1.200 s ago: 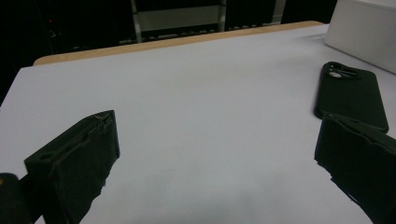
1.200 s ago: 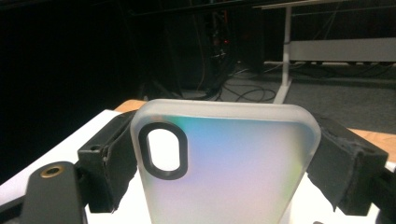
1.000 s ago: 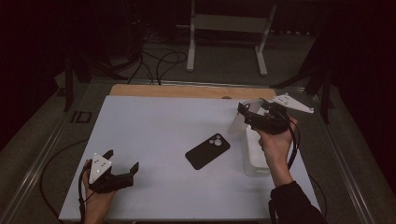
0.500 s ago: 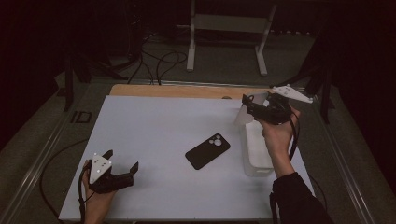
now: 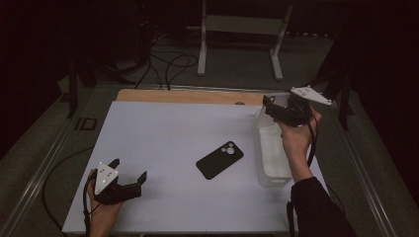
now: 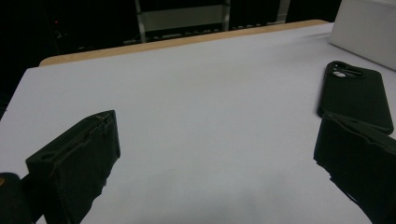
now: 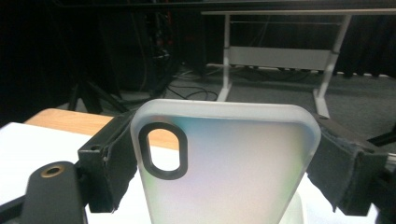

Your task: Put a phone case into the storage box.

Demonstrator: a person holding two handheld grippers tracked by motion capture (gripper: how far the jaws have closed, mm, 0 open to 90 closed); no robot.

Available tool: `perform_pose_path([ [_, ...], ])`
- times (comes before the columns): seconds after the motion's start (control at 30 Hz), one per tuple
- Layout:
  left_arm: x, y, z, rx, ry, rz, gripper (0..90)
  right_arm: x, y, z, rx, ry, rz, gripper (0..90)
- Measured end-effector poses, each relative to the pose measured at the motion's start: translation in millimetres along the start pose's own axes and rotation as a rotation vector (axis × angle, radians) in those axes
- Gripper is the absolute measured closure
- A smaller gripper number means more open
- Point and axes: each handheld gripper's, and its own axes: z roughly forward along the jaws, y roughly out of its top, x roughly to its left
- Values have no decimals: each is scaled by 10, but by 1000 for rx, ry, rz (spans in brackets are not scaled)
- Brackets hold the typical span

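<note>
Right gripper (image 7: 219, 186) has moved back, apparently clamping a translucent case (image 7: 224, 163); left gripper (image 6: 215, 177) gapes empty.

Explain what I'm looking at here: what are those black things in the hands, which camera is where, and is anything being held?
A person holds a hand-operated two-jaw tool in each hand. The high view looks down on the white table. The left tool rests near the table's near-left corner, jaws open and empty. The right tool is raised over a clear plastic bin. Each tool also carries its own camera looking along its jaws. The right gripper view shows a translucent phone case clamped between its jaws. A black phone case lies loose mid-table, beside the bin.
</note>
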Motion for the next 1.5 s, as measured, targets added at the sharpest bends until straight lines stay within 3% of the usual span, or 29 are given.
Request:
perform_pose_path([
  [0.2, 8, -2, -12, -6, 1, -5, 9, -71, 4, 143, 24, -47, -15, 168],
  [0.57, 15, -4, -33, -21, 12, -13, 16, -209, -106, 412, 80, -128, 17, 168],
  [0.7, 11, -7, -32, -22, 3, -17, 16, -231, -166, 499, 98, -134, 40, 167],
  [0.87, 3, -7, -29, -20, -1, -13, 16, -223, -219, 570, 119, -139, 34, 167],
  [1.23, -11, -10, -31, -20, -6, -11, 16, -275, -467, 795, 204, -163, 73, 167],
  [1.5, -10, -12, -30, -18, -8, -10, 16, -297, -558, 908, 241, -183, 60, 166],
])
